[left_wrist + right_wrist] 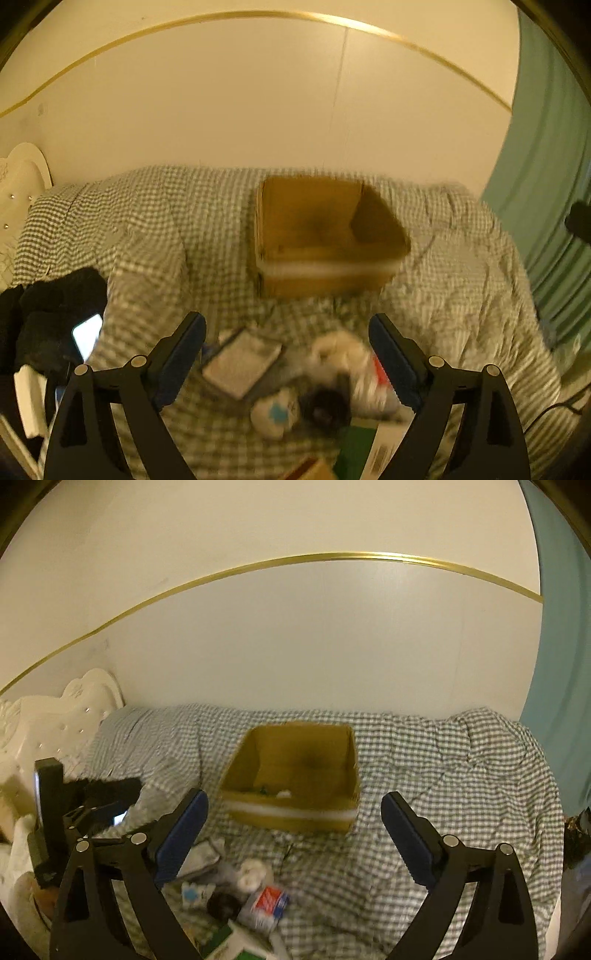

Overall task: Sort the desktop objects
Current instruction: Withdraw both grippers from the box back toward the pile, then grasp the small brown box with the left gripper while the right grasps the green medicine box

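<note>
Both the left gripper [286, 354] and right gripper [293, 834] hang empty with jaws wide apart over the clutter [240, 890] lying just before the box [295, 775], so a first pick seems next, needing a descent onto one item.

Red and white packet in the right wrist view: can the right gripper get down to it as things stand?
Probably yes. The right gripper is open and empty, and the red and white packet lies uncovered on the checked bedspread, just below and left of its fingers. A dark round object crowds it.
</note>
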{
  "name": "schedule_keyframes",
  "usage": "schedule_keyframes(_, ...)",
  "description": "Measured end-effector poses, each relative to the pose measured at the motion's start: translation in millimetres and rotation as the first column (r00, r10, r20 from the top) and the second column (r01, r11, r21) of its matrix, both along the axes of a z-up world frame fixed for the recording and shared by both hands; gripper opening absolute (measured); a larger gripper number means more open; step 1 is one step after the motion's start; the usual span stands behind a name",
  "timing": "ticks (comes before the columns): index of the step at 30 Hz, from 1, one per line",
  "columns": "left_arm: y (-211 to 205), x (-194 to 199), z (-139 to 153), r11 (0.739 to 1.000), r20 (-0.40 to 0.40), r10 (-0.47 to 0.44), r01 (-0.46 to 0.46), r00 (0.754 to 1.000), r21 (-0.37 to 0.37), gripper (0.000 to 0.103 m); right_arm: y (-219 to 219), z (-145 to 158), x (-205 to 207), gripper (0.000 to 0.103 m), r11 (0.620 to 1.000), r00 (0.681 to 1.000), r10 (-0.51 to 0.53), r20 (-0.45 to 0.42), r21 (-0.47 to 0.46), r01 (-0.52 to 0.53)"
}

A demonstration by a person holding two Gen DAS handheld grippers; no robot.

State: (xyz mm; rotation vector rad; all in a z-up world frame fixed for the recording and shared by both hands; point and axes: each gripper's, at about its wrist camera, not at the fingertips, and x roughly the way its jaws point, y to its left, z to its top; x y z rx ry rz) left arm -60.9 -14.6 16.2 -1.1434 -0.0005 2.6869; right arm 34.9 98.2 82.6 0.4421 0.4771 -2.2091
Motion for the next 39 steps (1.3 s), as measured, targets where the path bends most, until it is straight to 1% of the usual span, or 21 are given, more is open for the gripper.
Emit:
schedule_keyframes(4, 1, 27, -32, 0.999, 0.04, 0.034, -0.034, 0.999, -0.021, 0.092, 13, -40, 14, 0.095, 0.998, 1.0, 0.007, 0.011, 0.056, -0.008)
schedule_keyframes(8, -1, 47, -67, 0.998, 0.09, 0.036, -0.032, 0.995, -0.045, 0.092, 30, -84, 17, 0.096, 0.993, 0.999, 0.017, 0.042, 0.119, -0.022)
schedule_keyframes(10, -6, 58, -89, 0.998, 0.148, 0.041, -0.034, 0.988, -0.049, 0.092, 40, -109, 13, 0.095, 0.99, 0.998, 0.002, 0.062, 0.137, -0.011)
schedule_keyframes(12, -13, 65, -108, 0.999, 0.245, 0.029, -0.033, 0.969, 0.011, 0.092, 52, -125, 7, 0.096, 0.99, 0.995, -0.015, 0.097, 0.141, 0.001)
schedule_keyframes(14, -16, 70, -119, 0.998, 0.295, 0.03, -0.042, 0.955, 0.035, 0.092, 59, -143, -2, 0.096, 0.989, 0.987, -0.031, 0.156, 0.145, 0.008)
schedule_keyframes(15, -15, 71, -122, 0.999, 0.302, 0.033, -0.04, 0.953, 0.018, 0.092, 59, -149, -7, 0.096, 0.988, 0.983, -0.036, 0.182, 0.153, 0.008)
schedule_keyframes(17, -9, 72, -124, 1.0, 0.306, 0.029, -0.026, 0.952, -0.013, 0.093, 58, -155, -13, 0.096, 0.986, 0.979, -0.043, 0.197, 0.166, 0.01)
schedule_keyframes(19, 1, 67, -130, 0.998, 0.336, 0.012, 0.008, 0.942, -0.058, 0.095, 55, -155, -14, 0.096, 0.985, 0.98, -0.046, 0.194, 0.171, 0.012)
schedule_keyframes(20, 4, 66, -135, 0.997, 0.353, -0.003, 0.029, 0.936, -0.069, 0.095, 55, -155, -15, 0.096, 0.985, 0.98, -0.048, 0.193, 0.173, 0.014)
schedule_keyframes(22, 11, 63, -143, 0.996, 0.384, -0.036, 0.064, 0.923, -0.059, 0.095, 55, -154, -18, 0.096, 0.985, 0.979, -0.054, 0.199, 0.17, 0.019)
schedule_keyframes(24, 12, 66, -142, 0.996, 0.378, -0.045, 0.069, 0.925, -0.05, 0.088, 56, -155, -20, 0.096, 0.986, 0.976, -0.062, 0.209, 0.164, 0.027)
schedule_keyframes(25, 12, 68, -139, 0.997, 0.374, -0.053, 0.072, 0.926, -0.037, 0.079, 56, -156, -21, 0.096, 0.986, 0.975, -0.066, 0.212, 0.163, 0.031)
schedule_keyframes(29, 12, 77, -126, 0.996, 0.35, -0.094, 0.09, 0.932, 0.028, 0.06, 55, -156, -17, 0.096, 0.987, 0.975, -0.045, 0.219, 0.162, 0.01)
schedule_keyframes(31, 15, 85, -117, 0.993, 0.319, -0.118, 0.107, 0.941, 0.05, 0.058, 52, -157, -13, 0.096, 0.987, 0.975, -0.025, 0.219, 0.163, -0.011)
schedule_keyframes(33, 24, 92, -106, 0.981, 0.276, -0.191, 0.171, 0.942, 0.092, 0.058, 50, -159, -10, 0.096, 0.985, 0.976, -0.021, 0.215, 0.17, -0.016)
schedule_keyframes(34, 27, 92, -106, 0.975, 0.275, -0.219, 0.198, 0.936, 0.102, 0.058, 49, -160, -10, 0.096, 0.985, 0.976, -0.024, 0.215, 0.174, -0.014)
schedule_keyframes(35, 32, 92, -109, 0.967, 0.292, -0.253, 0.231, 0.922, 0.108, 0.058, 49, -161, -10, 0.096, 0.984, 0.976, -0.026, 0.217, 0.177, -0.013)
schedule_keyframes(36, 38, 90, -119, 0.96, 0.341, -0.281, 0.259, 0.897, 0.11, 0.058, 49, -162, -10, 0.096, 0.984, 0.974, -0.026, 0.223, 0.179, -0.015)
schedule_keyframes(37, 41, 87, -131, 0.959, 0.398, -0.283, 0.261, 0.872, 0.111, 0.058, 48, -162, -10, 0.096, 0.984, 0.972, -0.023, 0.232, 0.178, -0.019)
schedule_keyframes(38, 41, 84, -143, 0.958, 0.453, -0.287, 0.256, 0.844, 0.13, 0.057, 49, -161, -9, 0.096, 0.984, 0.971, -0.019, 0.238, 0.175, -0.023)
schedule_keyframes(39, 38, 82, -151, 0.955, 0.491, -0.296, 0.243, 0.819, 0.171, 0.056, 49, -161, -8, 0.095, 0.985, 0.971, -0.016, 0.238, 0.171, -0.025)
